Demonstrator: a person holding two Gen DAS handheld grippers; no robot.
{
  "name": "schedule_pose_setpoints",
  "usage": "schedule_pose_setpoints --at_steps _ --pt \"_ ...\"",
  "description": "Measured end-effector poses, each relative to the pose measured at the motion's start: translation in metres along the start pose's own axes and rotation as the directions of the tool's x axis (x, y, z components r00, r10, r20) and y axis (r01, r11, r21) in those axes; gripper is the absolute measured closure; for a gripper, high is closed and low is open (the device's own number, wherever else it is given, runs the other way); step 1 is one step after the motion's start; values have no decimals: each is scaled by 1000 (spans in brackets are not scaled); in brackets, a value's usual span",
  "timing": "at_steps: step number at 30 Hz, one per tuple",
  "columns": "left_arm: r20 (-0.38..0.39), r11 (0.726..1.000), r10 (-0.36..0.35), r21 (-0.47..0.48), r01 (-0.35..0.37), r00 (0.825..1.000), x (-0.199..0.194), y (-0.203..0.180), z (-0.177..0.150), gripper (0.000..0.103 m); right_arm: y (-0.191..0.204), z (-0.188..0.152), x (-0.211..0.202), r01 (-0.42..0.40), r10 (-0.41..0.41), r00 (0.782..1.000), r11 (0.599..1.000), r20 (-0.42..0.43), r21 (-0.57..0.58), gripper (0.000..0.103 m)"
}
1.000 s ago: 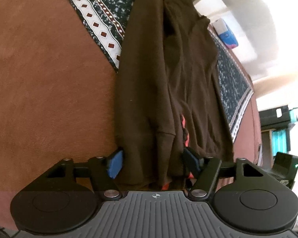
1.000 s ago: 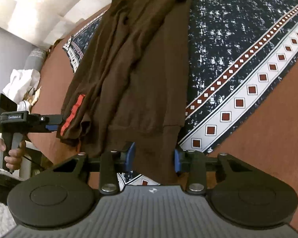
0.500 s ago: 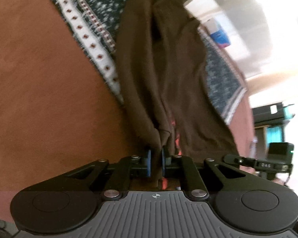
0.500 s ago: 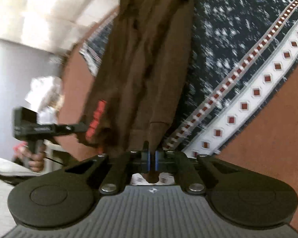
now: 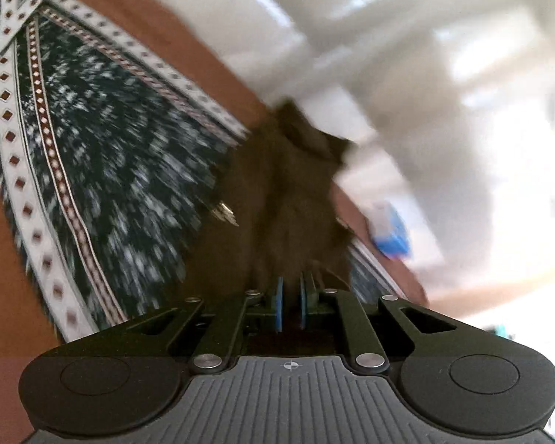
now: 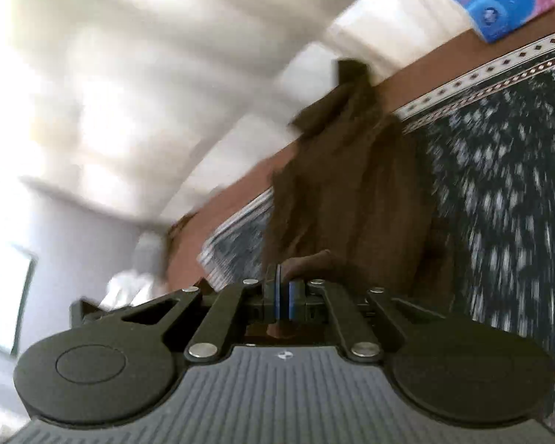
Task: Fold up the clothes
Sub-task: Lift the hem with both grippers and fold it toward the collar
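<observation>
Jaws of both grippers clamp brown garment

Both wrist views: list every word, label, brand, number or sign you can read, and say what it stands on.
No text can be read in either view.
Blue packet: printed shapes and a pink flower, any lettering too blurred to read.
Blue packet in the left wrist view: smeared by motion, unreadable.
Right gripper base: a small round mark, no letters.
Left gripper base: a crosshair sign, no letters.
Brown garment: no label visible.
</observation>
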State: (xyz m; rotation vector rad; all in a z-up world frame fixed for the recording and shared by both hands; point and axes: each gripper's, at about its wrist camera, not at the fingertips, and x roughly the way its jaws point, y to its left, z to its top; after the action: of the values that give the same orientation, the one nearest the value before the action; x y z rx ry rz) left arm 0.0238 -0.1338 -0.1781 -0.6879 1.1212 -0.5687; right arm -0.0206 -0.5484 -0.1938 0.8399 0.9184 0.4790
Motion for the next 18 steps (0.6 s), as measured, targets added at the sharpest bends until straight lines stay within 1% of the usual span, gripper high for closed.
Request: schedule_pose_setpoints --at_steps 1,2,4,5,6,7,8,9,10,12,13,14,16,18 --pt "-2 1000 28 6 -28 1000 8 3 5 85 -8 8 13 39 -39 999 999 2 21 98" --pt "-4 998 57 13 -57 998 16 6 10 78 -15 16 26 78 -78 997 996 3 43 98" --pt "-10 995 93 46 -93 996 24 10 15 74 -29 27 46 142 -142 990 987 -17 76 95" --pt "-5 994 97 49 -97 995 24 12 17 73 -34 29 53 162 -160 987 983 -35 81 93" --pt "-1 994 101 52 -101 995 24 14 19 67 -39 31 60 182 -178 983 980 -53 86 93" --pt "5 993 110 54 -110 994 23 15 21 57 -42 32 66 192 -187 980 977 -67 89 93" --pt "15 992 113 53 -114 993 20 17 22 53 -44 31 68 189 -183 980 978 -74 91 91" --pt "27 992 111 50 -112 993 19 19 25 51 -46 31 69 184 -177 981 979 -78 91 89" --pt "37 993 108 49 -110 993 15 19 27 51 -48 30 68 179 -172 982 979 -75 94 86" --pt "63 992 107 61 -111 992 10 16 30 51 -51 29 63 174 -167 984 979 -65 111 83" --pt "76 991 106 72 -111 991 8 12 32 51 -52 29 59 164 -159 986 978 -49 128 79" --pt "88 990 105 83 -112 991 6 9 34 51 -53 30 55 156 -155 988 977 -24 143 71" --pt "78 988 65 137 -75 995 3 -3 33 51 -51 32 42 148 -155 987 977 35 152 59" --pt "40 978 30 205 -37 999 8 -18 29 50 -43 32 29 128 -139 986 984 89 120 59"
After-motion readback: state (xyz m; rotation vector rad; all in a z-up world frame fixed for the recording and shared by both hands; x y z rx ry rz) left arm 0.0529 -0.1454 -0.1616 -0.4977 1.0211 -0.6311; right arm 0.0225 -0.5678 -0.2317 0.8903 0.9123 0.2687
